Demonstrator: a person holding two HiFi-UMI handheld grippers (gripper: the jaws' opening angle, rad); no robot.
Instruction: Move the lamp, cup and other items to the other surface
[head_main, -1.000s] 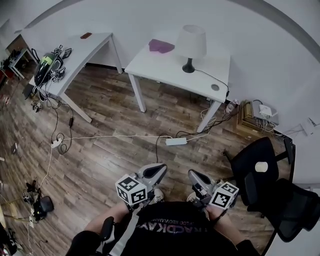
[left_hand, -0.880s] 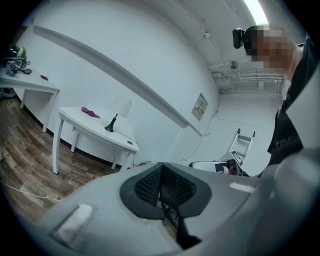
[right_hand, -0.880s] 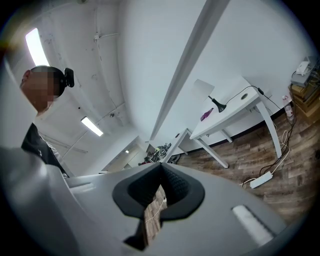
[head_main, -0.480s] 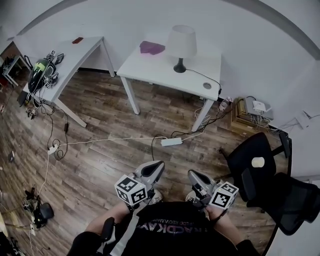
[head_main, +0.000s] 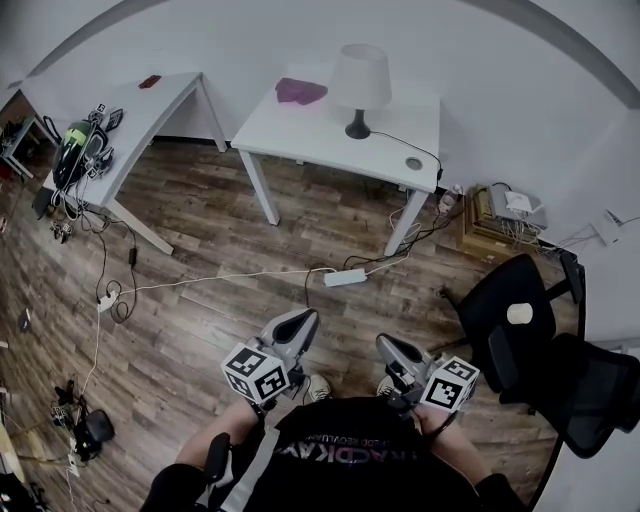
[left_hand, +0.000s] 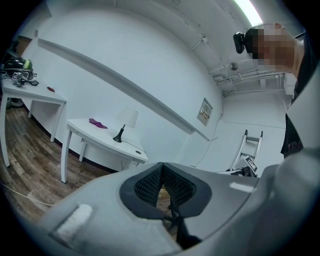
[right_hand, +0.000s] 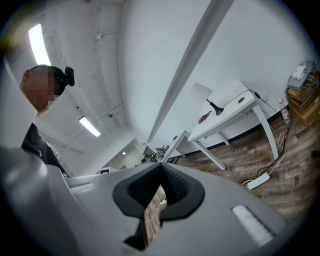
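Lamp (head_main: 360, 85): white, tapered shade on a thin black stem with a round black base. It stands upright near the back edge of the white table (head_main: 300, 128) by the wall, and a black cord runs from the base across the top to the table's right corner. Purple item (head_main: 300, 90): flat and crumpled, on the same table to the lamp's left, apart from it. Small round grey thing (head_main: 413, 163): on the table's right end by the cord; too small to tell whether it is the cup. Second white table (head_main: 160, 105): to the left, with a small red item (head_main: 149, 82) at its far end and a heap of gear (head_main: 78, 145) at its near end. Floor: wood planks, with a white power strip (head_main: 345, 277) and loose cables. Black chair (head_main: 510, 320): at right. Left gripper (head_main: 300, 322): held low before the person, well apart from both tables, jaws closed pad to pad with nothing between them. Right gripper (head_main: 388, 348): beside it, jaws likewise together and empty.
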